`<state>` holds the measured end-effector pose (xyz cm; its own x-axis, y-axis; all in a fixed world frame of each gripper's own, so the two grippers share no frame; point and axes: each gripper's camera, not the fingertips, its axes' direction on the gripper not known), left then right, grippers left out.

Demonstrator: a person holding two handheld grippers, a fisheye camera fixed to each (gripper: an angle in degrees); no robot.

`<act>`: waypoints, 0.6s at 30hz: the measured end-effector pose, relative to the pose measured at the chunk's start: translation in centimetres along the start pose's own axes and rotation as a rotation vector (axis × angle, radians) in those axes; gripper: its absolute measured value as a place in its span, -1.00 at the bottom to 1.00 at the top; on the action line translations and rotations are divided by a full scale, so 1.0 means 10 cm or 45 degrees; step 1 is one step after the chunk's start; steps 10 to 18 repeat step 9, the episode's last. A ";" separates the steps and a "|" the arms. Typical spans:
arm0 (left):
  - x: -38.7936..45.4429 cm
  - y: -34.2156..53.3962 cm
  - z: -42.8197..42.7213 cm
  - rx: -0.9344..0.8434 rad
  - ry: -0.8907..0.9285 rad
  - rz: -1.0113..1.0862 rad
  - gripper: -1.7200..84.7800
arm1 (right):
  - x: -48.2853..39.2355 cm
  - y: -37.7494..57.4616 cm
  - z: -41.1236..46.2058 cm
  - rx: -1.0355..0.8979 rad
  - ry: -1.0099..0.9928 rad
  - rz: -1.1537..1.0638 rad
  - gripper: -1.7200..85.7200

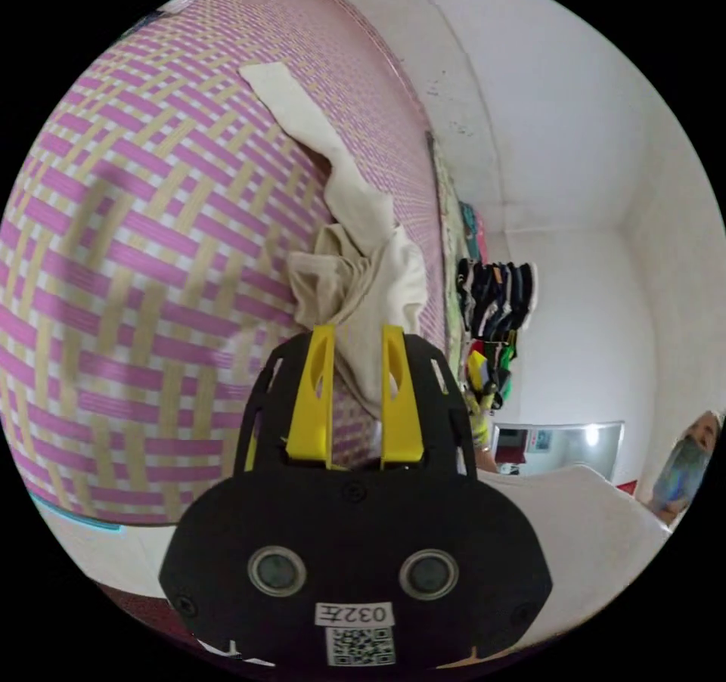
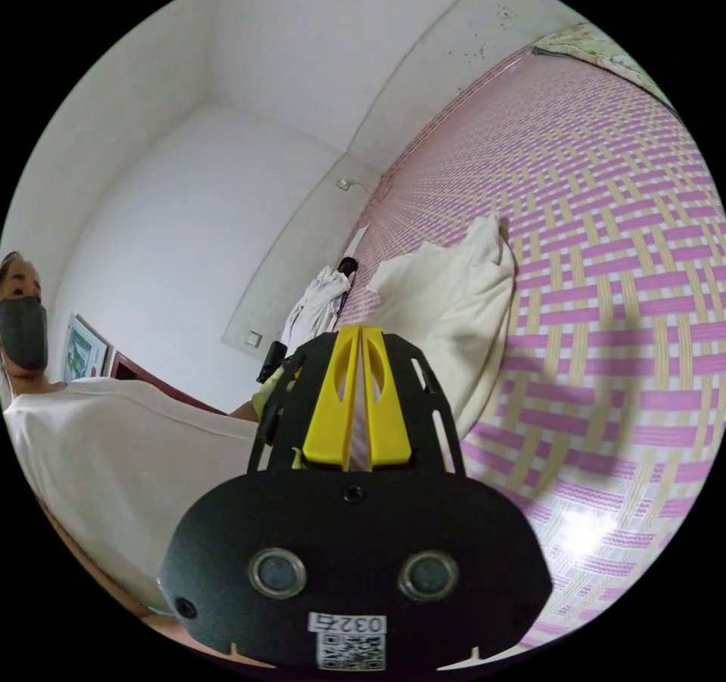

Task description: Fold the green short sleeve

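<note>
The short sleeve garment [image 1: 355, 258] looks pale cream here and lies on a woven mat [image 1: 151, 258]. One strip of it stretches away flat, and the near part is bunched and lifted. My left gripper [image 1: 357, 330] is shut on that bunch, with thick cloth running down between the yellow jaws. In the right gripper view the same garment [image 2: 446, 311] lies puffed on the mat [image 2: 605, 296], and a gathered part [image 2: 318, 304] rises at its far end. My right gripper [image 2: 361, 328] hangs just in front of the garment, jaws pressed together with nothing between them.
The pink and yellow mat runs to white walls [image 2: 189, 183]. A stack of dark and coloured clothes [image 1: 495, 296] stands at the far end by the wall. A person in a white shirt [image 2: 113, 440] is close beside the grippers.
</note>
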<state>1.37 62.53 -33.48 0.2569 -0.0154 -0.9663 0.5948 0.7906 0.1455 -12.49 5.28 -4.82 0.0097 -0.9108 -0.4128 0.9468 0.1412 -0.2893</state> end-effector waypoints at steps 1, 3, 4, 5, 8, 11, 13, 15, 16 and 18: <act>-0.01 -0.10 -0.02 -0.002 -0.017 -0.002 -0.81 | -0.03 -0.01 0.04 0.016 -0.010 0.007 -0.98; -0.04 -0.22 -0.06 -0.015 -0.050 0.014 -0.80 | -0.06 0.00 0.07 0.049 -0.026 0.018 -0.98; -0.06 -0.30 -0.07 -0.044 -0.066 0.038 -0.81 | -0.07 0.01 0.09 0.061 -0.017 0.026 -0.98; -0.10 -0.37 -0.05 -0.086 -0.064 0.059 -0.82 | -0.05 0.02 0.13 0.059 -0.002 0.041 -0.98; -0.20 -0.51 0.14 -0.213 0.035 0.077 -0.86 | 0.04 -0.02 0.25 0.022 0.004 0.094 -0.98; -0.20 -0.53 0.19 -0.229 0.075 0.087 -0.87 | 0.05 -0.04 0.27 0.017 0.003 0.100 -0.98; -0.20 -0.53 0.19 -0.229 0.075 0.087 -0.87 | 0.05 -0.04 0.27 0.017 0.003 0.100 -0.98; -0.20 -0.53 0.19 -0.229 0.075 0.087 -0.87 | 0.05 -0.04 0.27 0.017 0.003 0.100 -0.98; -0.20 -0.53 0.19 -0.229 0.075 0.087 -0.87 | 0.05 -0.04 0.27 0.017 0.003 0.100 -0.98; -0.20 -0.53 0.19 -0.229 0.075 0.087 -0.87 | 0.05 -0.04 0.27 0.017 0.003 0.100 -0.98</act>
